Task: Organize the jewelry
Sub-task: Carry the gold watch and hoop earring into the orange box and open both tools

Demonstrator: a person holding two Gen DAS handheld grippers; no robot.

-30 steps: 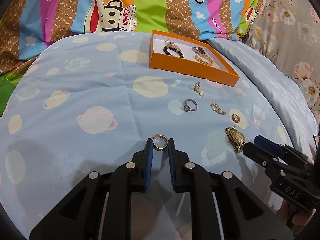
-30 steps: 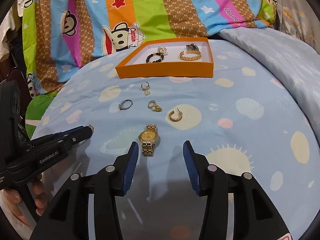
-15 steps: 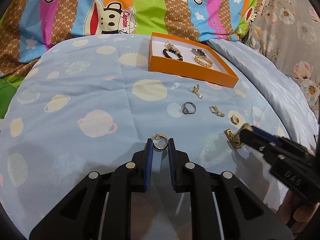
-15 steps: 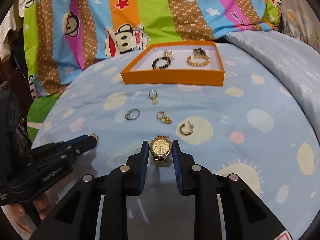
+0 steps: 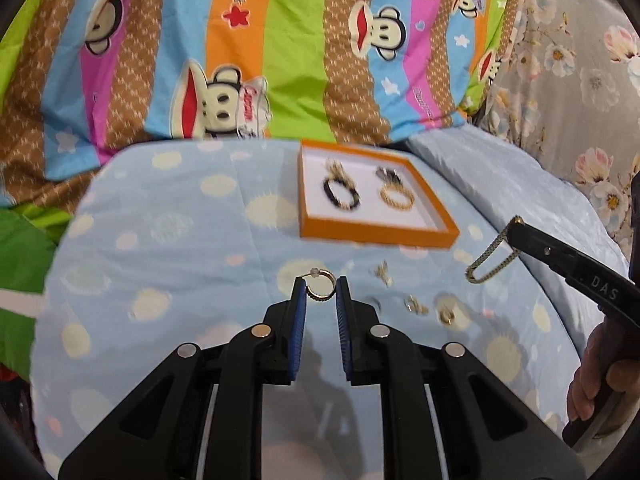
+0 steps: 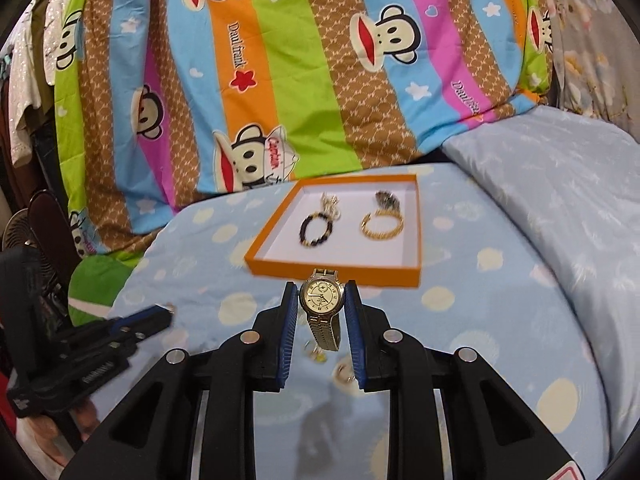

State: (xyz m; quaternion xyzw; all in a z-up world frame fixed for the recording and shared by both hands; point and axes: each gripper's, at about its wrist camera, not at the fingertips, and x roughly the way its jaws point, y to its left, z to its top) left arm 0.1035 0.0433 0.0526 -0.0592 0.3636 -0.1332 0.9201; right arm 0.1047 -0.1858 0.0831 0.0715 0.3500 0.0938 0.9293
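Observation:
My left gripper (image 5: 320, 290) is shut on a gold hoop earring (image 5: 320, 288), lifted off the blue bedspread. My right gripper (image 6: 322, 300) is shut on a gold watch (image 6: 322, 300), whose band hangs down between the pads; in the left wrist view the watch band (image 5: 492, 258) dangles from the right gripper's tip. Ahead stands the orange tray (image 5: 376, 234), also in the right wrist view (image 6: 332, 270), holding a black bead bracelet (image 6: 316, 230), a gold bangle (image 6: 382, 226) and other small pieces. Small earrings (image 5: 416, 306) lie blurred on the spread below.
A striped cartoon-monkey quilt (image 6: 280, 80) rises behind the tray. A pale blue pillow (image 6: 560, 184) lies to the right, and a floral cloth (image 5: 580, 60) beyond it. A hand (image 5: 600, 380) grips the right gripper's handle. Green fabric (image 5: 24, 248) sits at the left edge.
The right gripper closed on the watch and raised it off the bedspread. Both grippers rose and tipped up, the left still carrying the hoop earring, and the tray now sits closer ahead.

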